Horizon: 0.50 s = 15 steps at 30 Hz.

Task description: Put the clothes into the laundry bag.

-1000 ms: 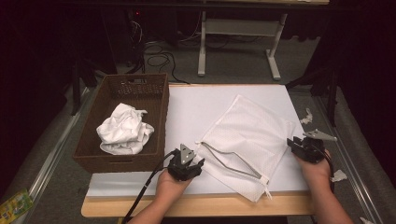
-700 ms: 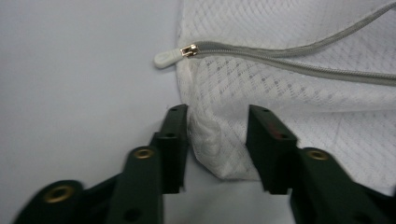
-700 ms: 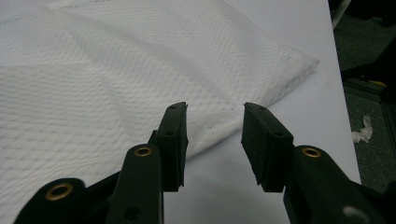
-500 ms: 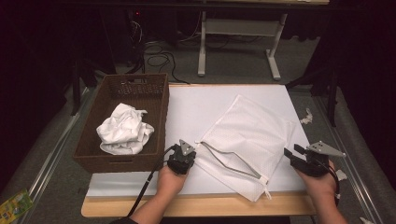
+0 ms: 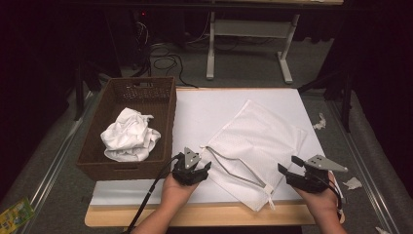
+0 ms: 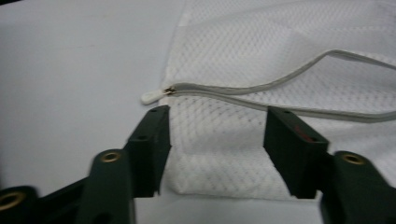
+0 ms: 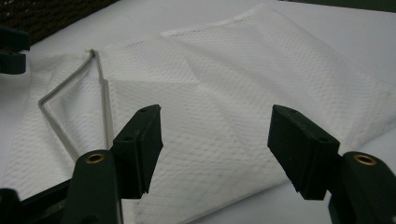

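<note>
Two grippers flank mesh laundry bag, flat beside basket. Left gripper, jaws just parted, empty at zipper pull; right gripper, likewise parted, empty. Risk: pinching both mesh layers, keeping bag closed.

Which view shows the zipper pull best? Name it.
The left gripper view: the zipper pull lies sharp and close, just beyond the open jaws. The high view shows it tiny; the right gripper view shows the zipper's end far off.
</note>
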Available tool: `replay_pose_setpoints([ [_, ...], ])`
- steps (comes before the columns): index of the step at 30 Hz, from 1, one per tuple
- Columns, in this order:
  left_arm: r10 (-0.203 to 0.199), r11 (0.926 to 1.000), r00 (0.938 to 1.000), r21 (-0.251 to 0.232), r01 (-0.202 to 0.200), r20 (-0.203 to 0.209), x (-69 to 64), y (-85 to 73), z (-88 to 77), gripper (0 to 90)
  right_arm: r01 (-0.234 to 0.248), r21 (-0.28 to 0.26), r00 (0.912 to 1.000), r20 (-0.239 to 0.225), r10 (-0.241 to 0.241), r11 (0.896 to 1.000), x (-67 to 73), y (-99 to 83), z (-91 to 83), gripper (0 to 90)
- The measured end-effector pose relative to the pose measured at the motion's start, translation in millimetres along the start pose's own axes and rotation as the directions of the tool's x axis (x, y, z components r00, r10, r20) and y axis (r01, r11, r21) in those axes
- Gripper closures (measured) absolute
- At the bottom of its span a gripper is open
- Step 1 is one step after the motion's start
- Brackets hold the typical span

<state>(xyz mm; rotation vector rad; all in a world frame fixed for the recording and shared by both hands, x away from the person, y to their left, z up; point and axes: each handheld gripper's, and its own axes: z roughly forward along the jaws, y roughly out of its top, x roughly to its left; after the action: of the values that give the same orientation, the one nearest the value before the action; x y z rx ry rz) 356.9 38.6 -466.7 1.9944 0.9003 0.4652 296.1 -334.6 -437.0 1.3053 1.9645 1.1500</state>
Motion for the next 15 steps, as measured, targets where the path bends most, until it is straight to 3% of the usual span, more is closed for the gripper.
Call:
replay_pose_setpoints([
  [2,0.016,0.9999,0.9999,0.003,-0.016,0.005,-1.4,-0.9,0.8,29.2,0.02,-0.002,0.9998,-0.002,-0.02,1.0,4.1,1.1,4.2,30.5],
  [5,0.028,0.9993,0.9995,0.026,-0.028,0.013,-0.7,-2.9,0.6,23.6,0.01,-0.002,0.9999,-0.004,-0.01,1.0,6.6,4.4,10.4,23.2],
  [9,0.023,0.9972,0.9979,0.07,-0.027,0.061,3.5,-5.0,-0.2,16.2,0.047,-0.005,0.9989,0.007,-0.047,0.999,10.6,10.4,19.7,17.9],
  [12,0.033,0.998,0.9982,0.052,-0.036,0.05,3.1,-3.9,-4.7,15.7,0.07,-0.013,0.9975,0.011,-0.069,0.997,15.0,14.0,23.0,16.0],
  [15,0.038,0.9983,0.9987,0.042,-0.04,0.035,0.7,0.4,-9.2,11.8,0.087,-0.03,0.9963,0.002,-0.086,0.996,19.5,13.5,18.4,19.7],
])
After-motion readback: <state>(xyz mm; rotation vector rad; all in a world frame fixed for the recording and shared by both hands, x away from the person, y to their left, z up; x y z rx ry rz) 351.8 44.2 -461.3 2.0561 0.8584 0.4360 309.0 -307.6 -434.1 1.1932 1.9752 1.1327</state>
